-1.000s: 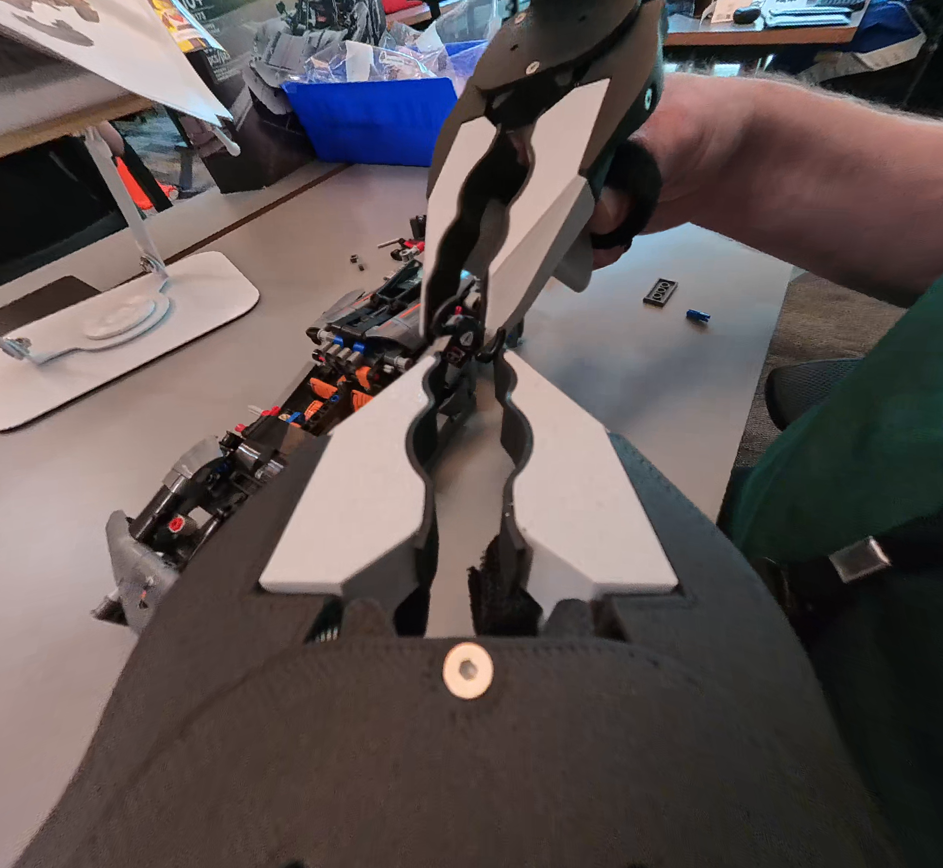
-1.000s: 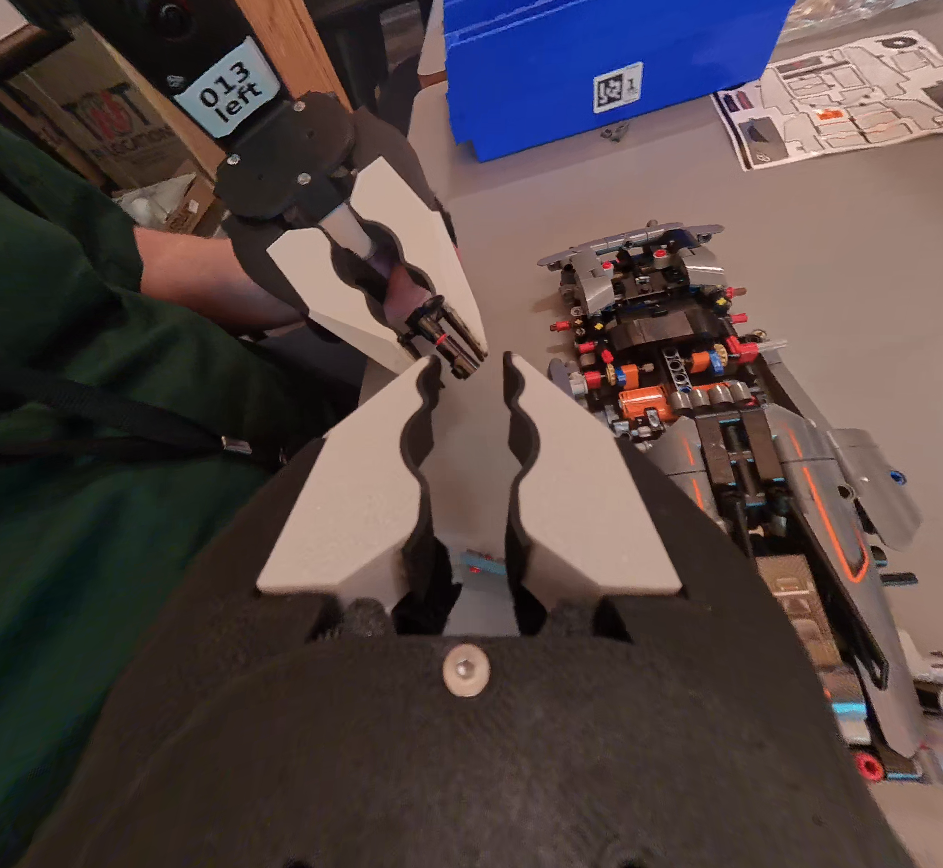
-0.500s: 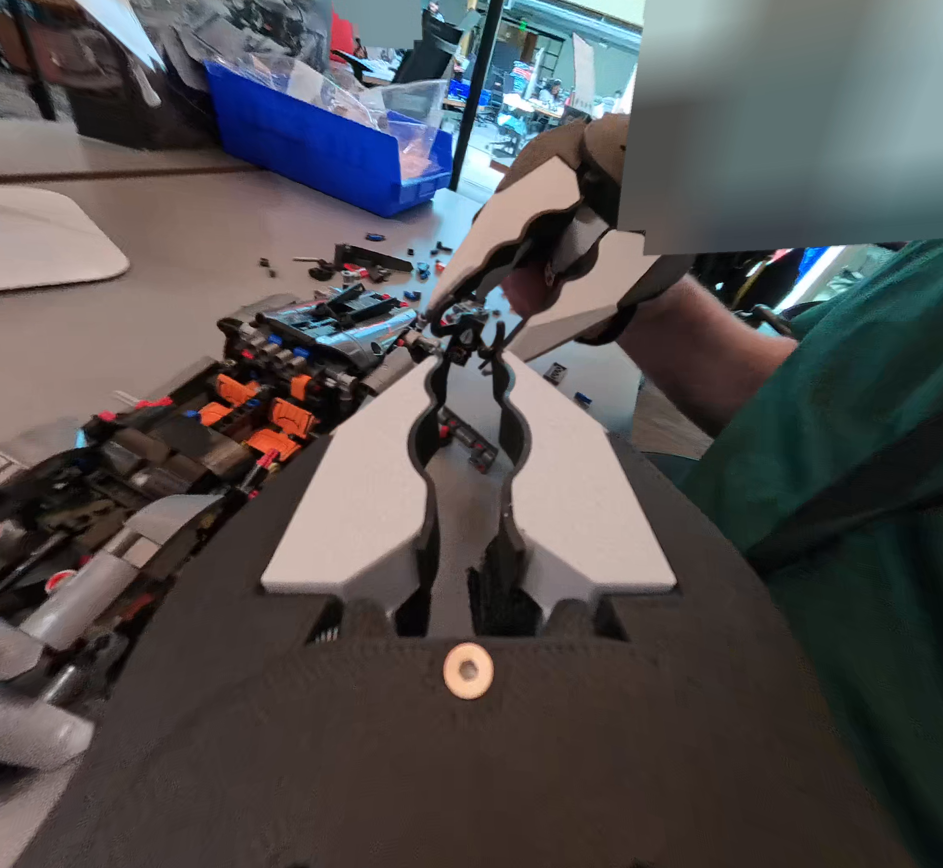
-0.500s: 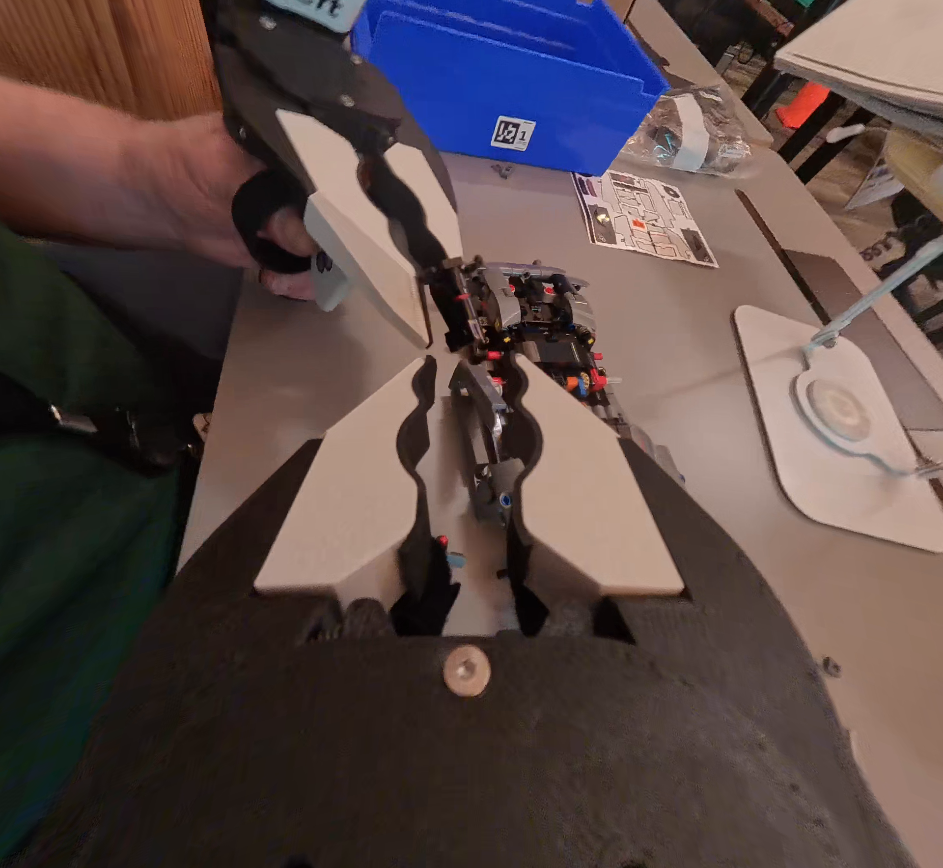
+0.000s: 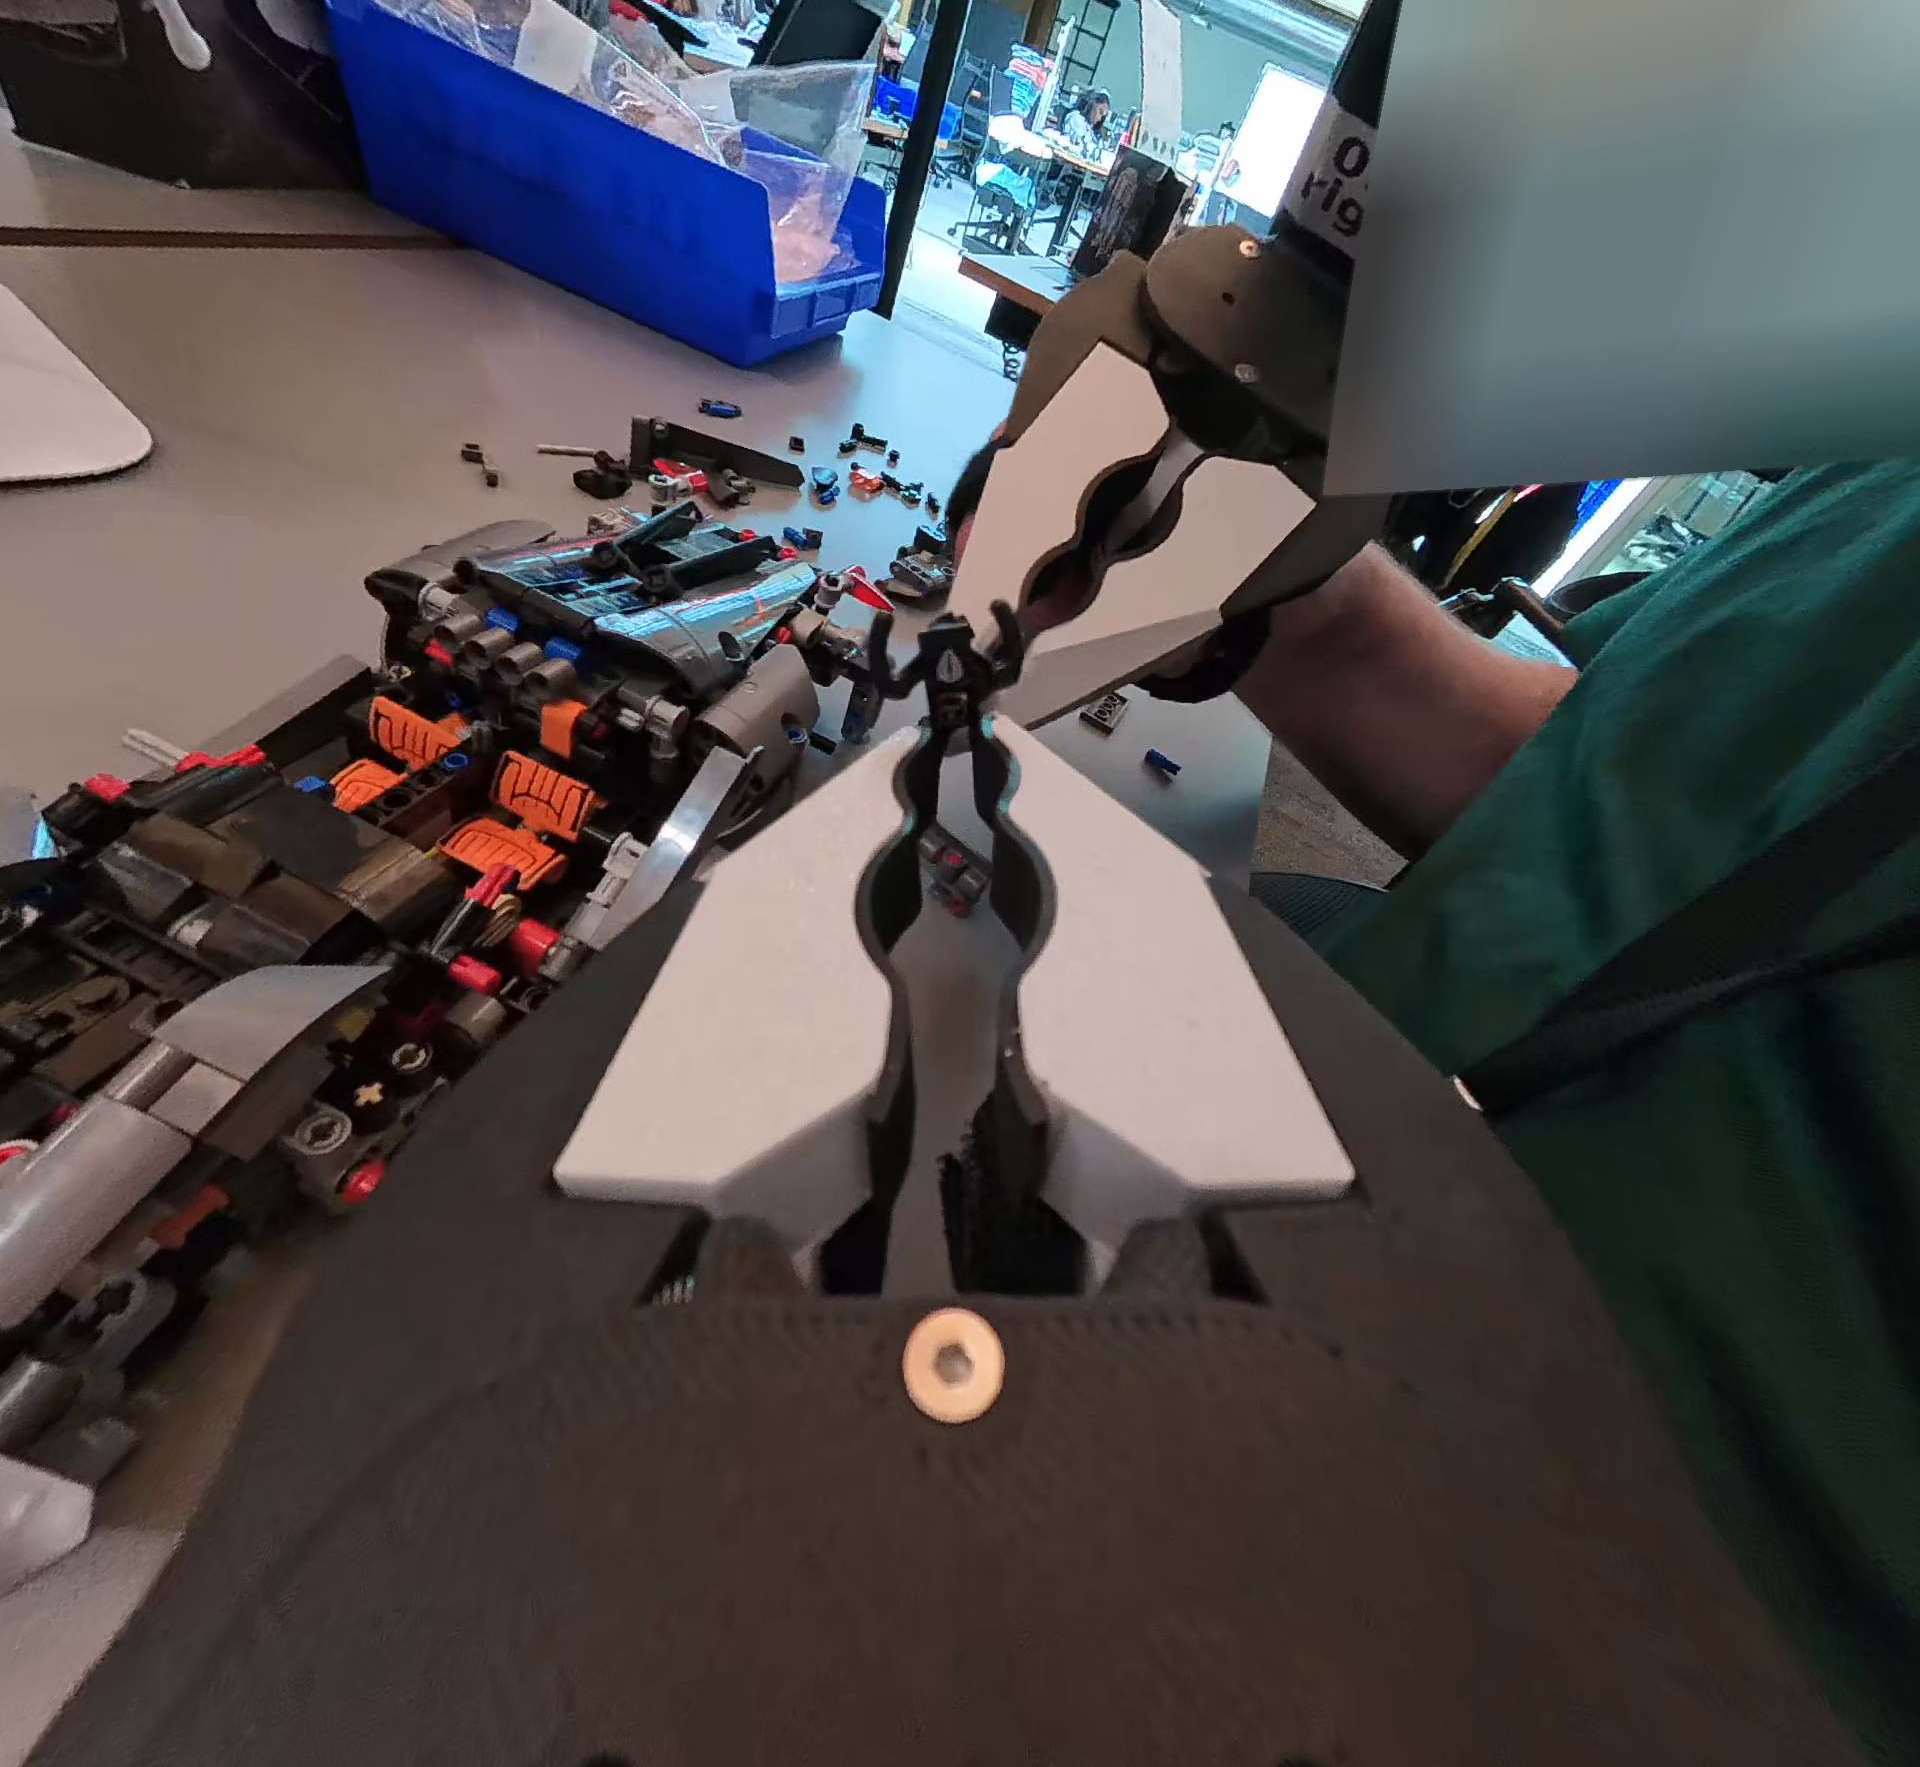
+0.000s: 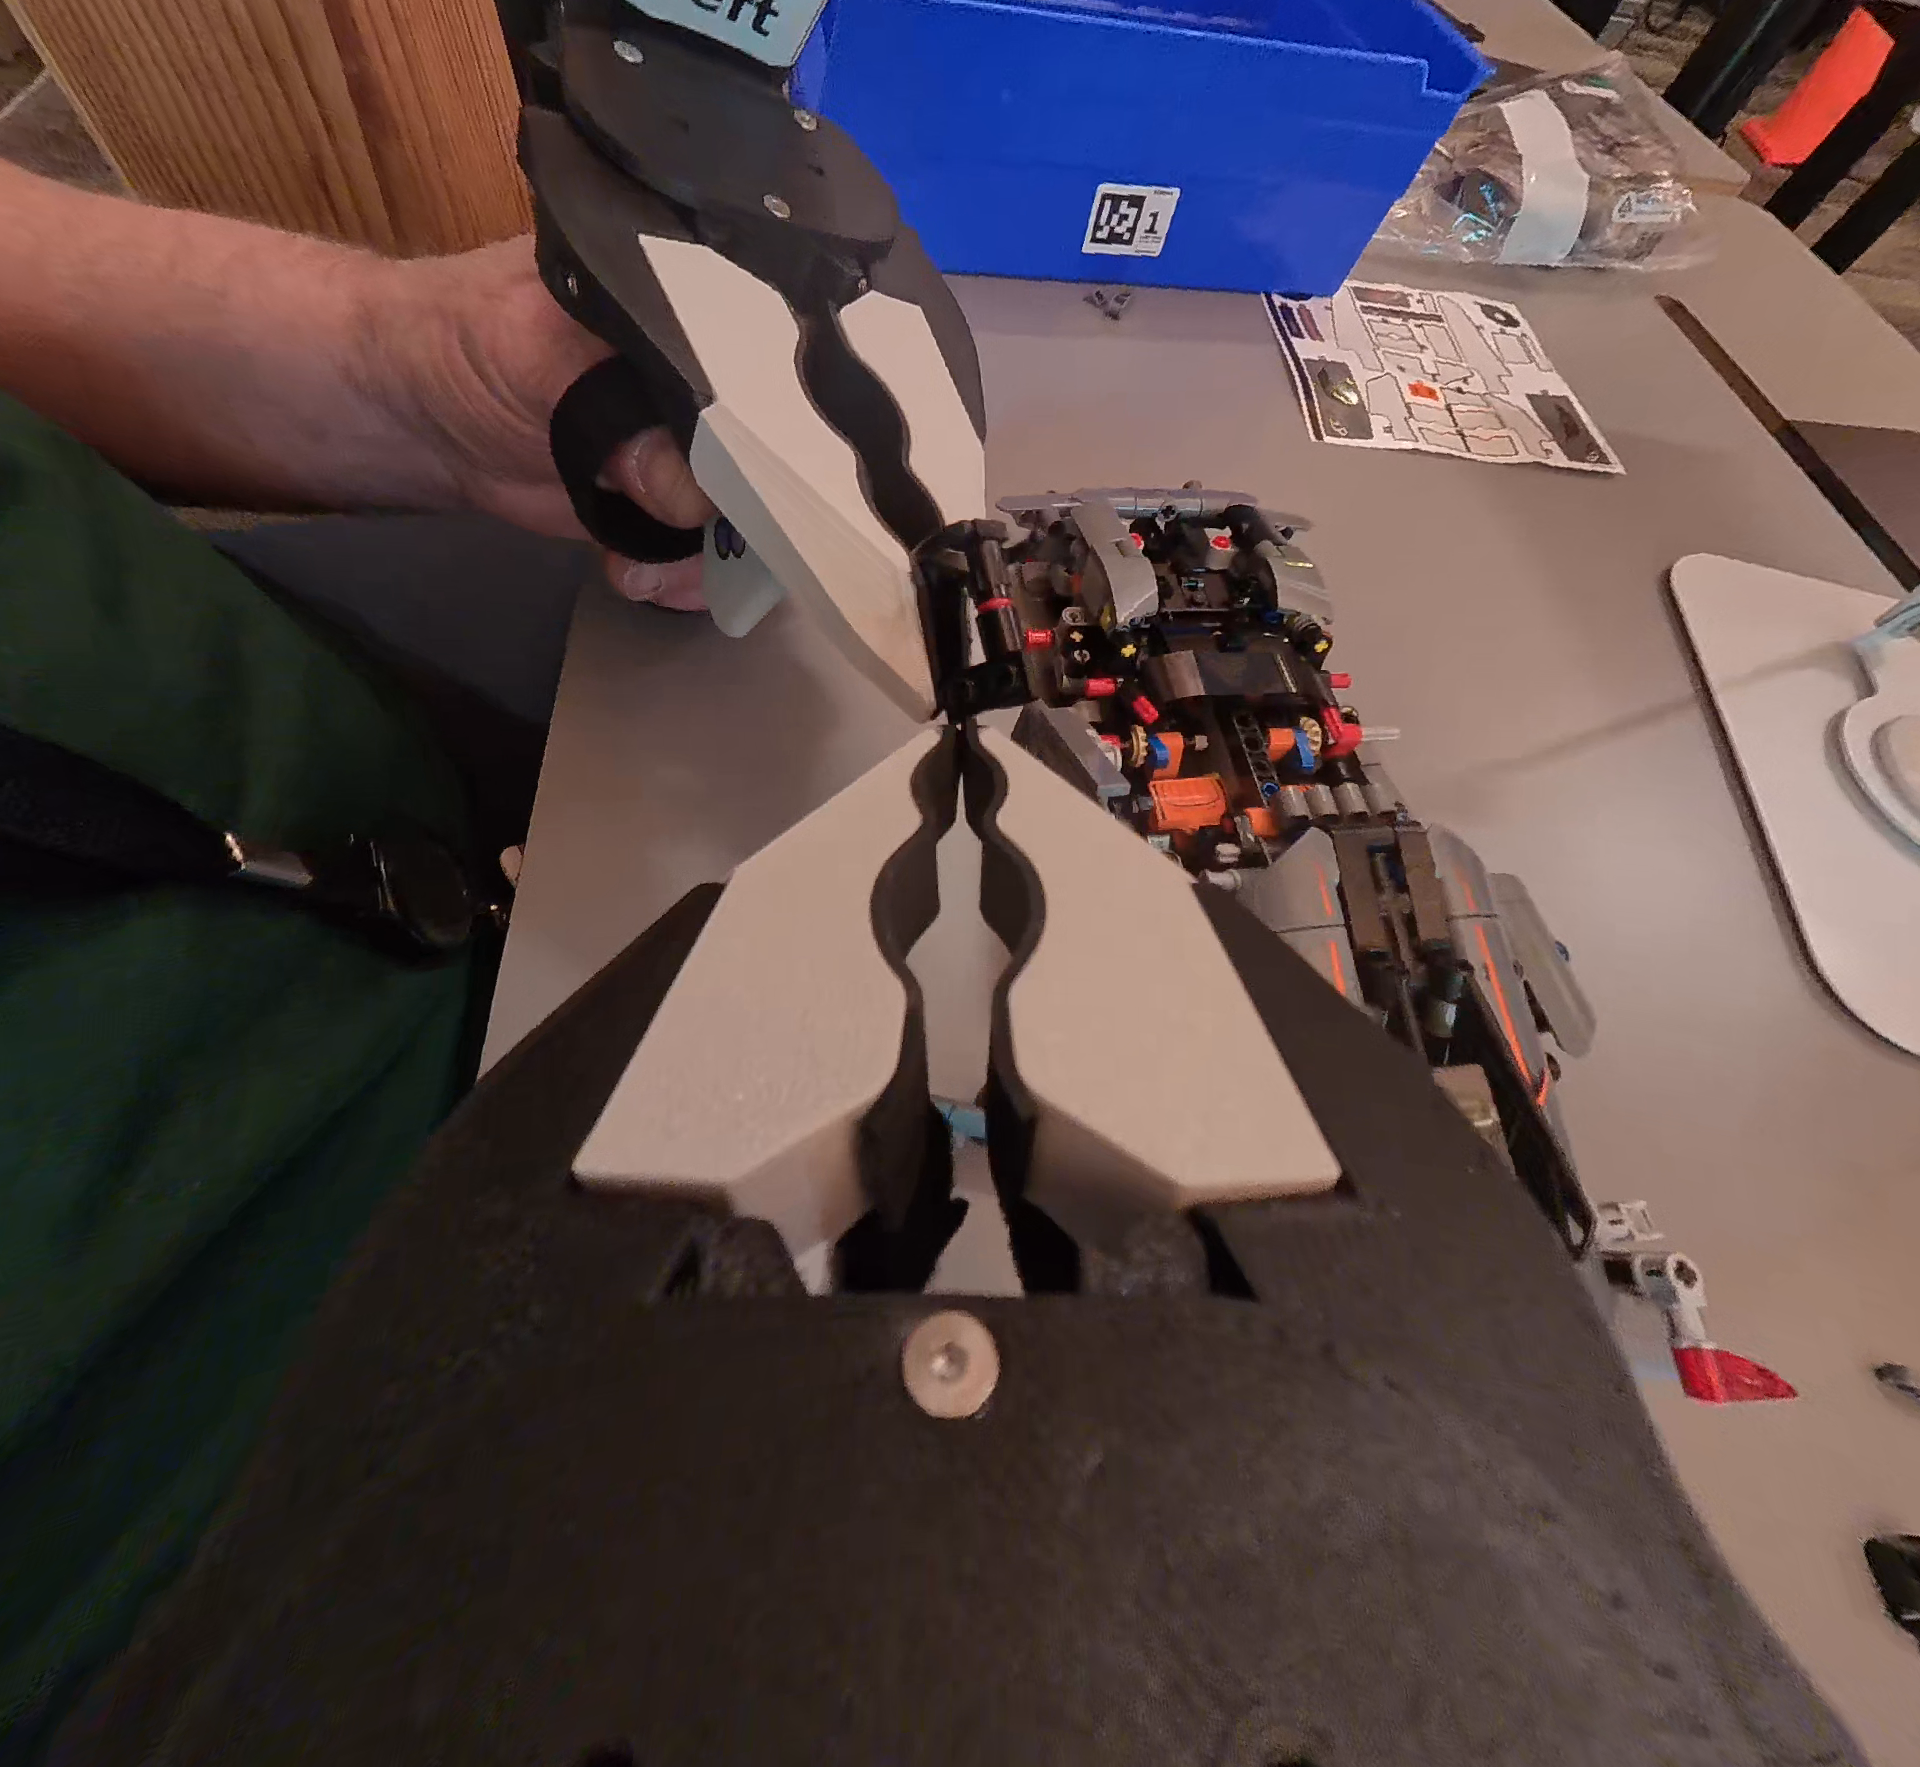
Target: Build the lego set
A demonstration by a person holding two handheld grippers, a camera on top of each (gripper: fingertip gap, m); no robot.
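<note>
A small black Lego assembly point(image 5: 948, 673) with red pins is held above the grey table point(image 5: 312, 346). My left gripper point(image 5: 951, 730) is shut on it. In the right wrist view the assembly point(image 6: 971, 616) sticks out of the left gripper's tips point(image 6: 930, 678). My right gripper point(image 6: 956, 735) has its jaws nearly together, pinching the assembly's near end. In the left wrist view the right gripper point(image 5: 1003, 652) meets the piece from the upper right. The part-built dark grey and orange car model point(image 5: 499, 741) lies just beside them on the table point(image 6: 1278, 741).
A blue bin point(image 5: 582, 190) holding plastic bags stands at the back, also in the right wrist view point(image 6: 1143, 107). Several loose parts point(image 5: 748, 470) lie beyond the car. A sticker sheet point(image 6: 1444, 377), a white stand base point(image 6: 1787, 782) and a red part point(image 6: 1725, 1374) lie nearby. Only a small space, under 4 cm, lies between the two pairs of fingers.
My right gripper's jaws closed from open onto the end of the black assembly. Both grippers shifted so the assembly now hangs beside the car's end. The left gripper kept its hold.
</note>
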